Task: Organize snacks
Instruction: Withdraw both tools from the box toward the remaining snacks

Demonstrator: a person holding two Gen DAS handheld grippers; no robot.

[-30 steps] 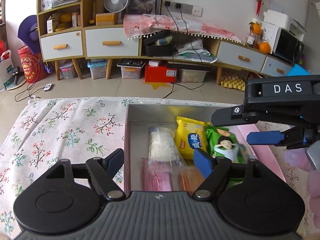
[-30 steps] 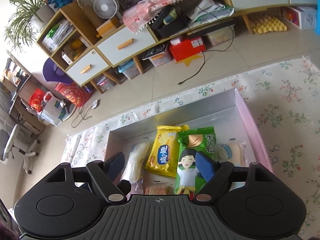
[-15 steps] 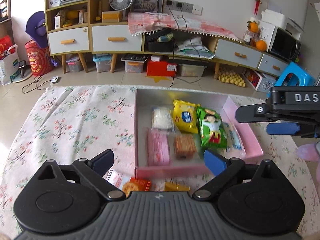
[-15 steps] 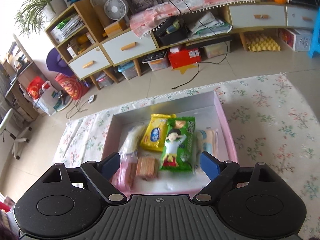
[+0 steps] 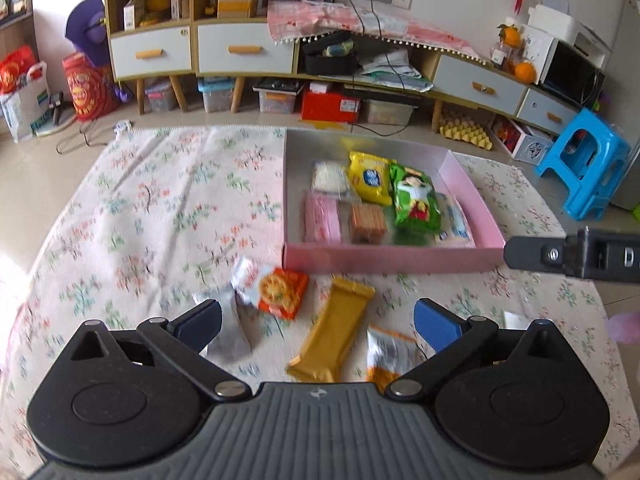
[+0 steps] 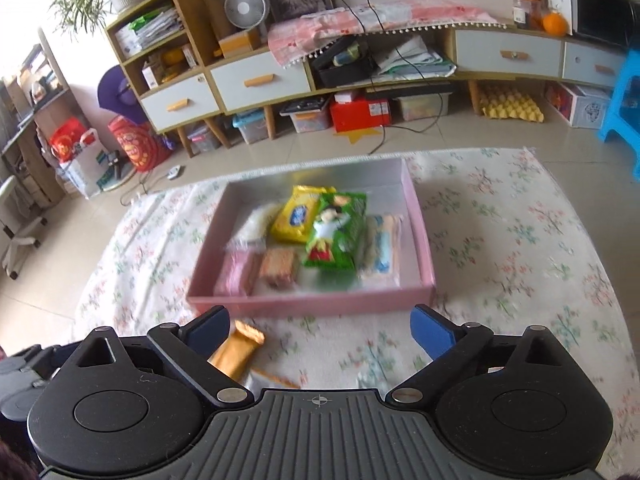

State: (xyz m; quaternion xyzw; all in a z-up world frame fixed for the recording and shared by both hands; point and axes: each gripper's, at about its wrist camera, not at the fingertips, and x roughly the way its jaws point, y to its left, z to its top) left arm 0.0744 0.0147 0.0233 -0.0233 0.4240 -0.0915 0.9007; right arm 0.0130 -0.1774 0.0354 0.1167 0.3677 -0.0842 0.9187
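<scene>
A: Entry, change since a moment ago: left gripper (image 5: 316, 320) and right gripper (image 6: 318, 326) have both pulled back from over the pink box (image 5: 384, 261) to the near side of the floral cloth (image 5: 160, 200). Both sets of jaws have just been opening; they stand wide, nothing between the pads.

B: Box contents?

A: Six packets: white (image 5: 330, 178), yellow (image 5: 370, 178), green (image 5: 416, 202), pink (image 5: 322, 222), brown biscuits (image 5: 367, 224), pale blue (image 5: 454, 220) against the right wall.

B: Meaning for the task?

A: Judged: one placement finished, next pick due. Loose on the cloth before the box's near wall: orange packet (image 5: 280, 292), gold bar (image 5: 334, 336), silver packet (image 5: 230, 332), orange-and-silver packet (image 5: 390, 354).

B: Unclear items?

A: Last packet half hidden by the gripper body. Labels blurred. Right gripper cut off at the left view's edge.
</scene>
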